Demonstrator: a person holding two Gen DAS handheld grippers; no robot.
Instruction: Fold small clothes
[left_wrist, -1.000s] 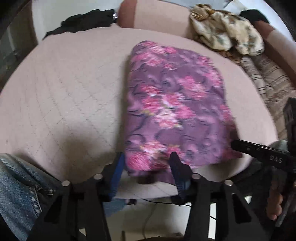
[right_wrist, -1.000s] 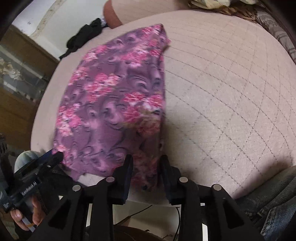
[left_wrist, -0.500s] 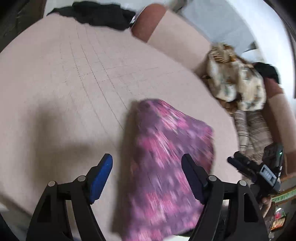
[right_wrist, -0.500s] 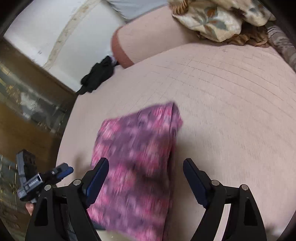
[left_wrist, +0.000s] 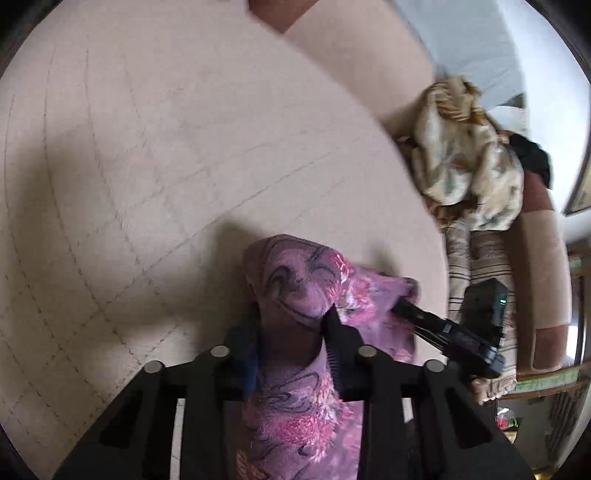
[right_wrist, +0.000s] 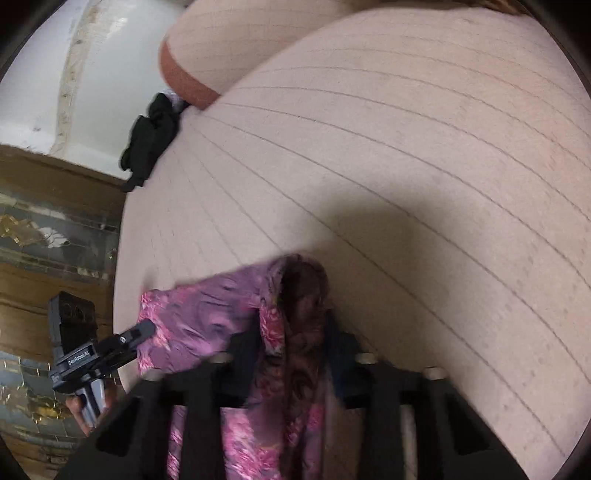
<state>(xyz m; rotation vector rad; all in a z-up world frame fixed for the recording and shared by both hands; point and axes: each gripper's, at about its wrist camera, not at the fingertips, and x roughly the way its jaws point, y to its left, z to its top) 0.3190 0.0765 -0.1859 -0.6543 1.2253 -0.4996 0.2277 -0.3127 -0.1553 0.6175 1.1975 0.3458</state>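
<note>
A purple garment with pink flowers (left_wrist: 299, 284) is bunched between the fingers of my left gripper (left_wrist: 291, 321), which is shut on one corner and holds it above the quilted beige surface (left_wrist: 147, 166). My right gripper (right_wrist: 291, 332) is shut on the other corner of the same garment (right_wrist: 207, 314). The cloth hangs down from both grippers. The right gripper also shows at the right in the left wrist view (left_wrist: 454, 332). The left gripper shows at the lower left in the right wrist view (right_wrist: 96, 350).
A crumpled cream floral cloth (left_wrist: 465, 162) lies on striped fabric (left_wrist: 476, 258) at the right. A black garment (right_wrist: 151, 136) lies at the far left edge of the surface. A beige bolster with a brown end (right_wrist: 192, 74) runs along the back.
Half a second ago both grippers were open above the flat garment. Now both are shut on its near corners and have lifted it, so it hangs bunched.
</note>
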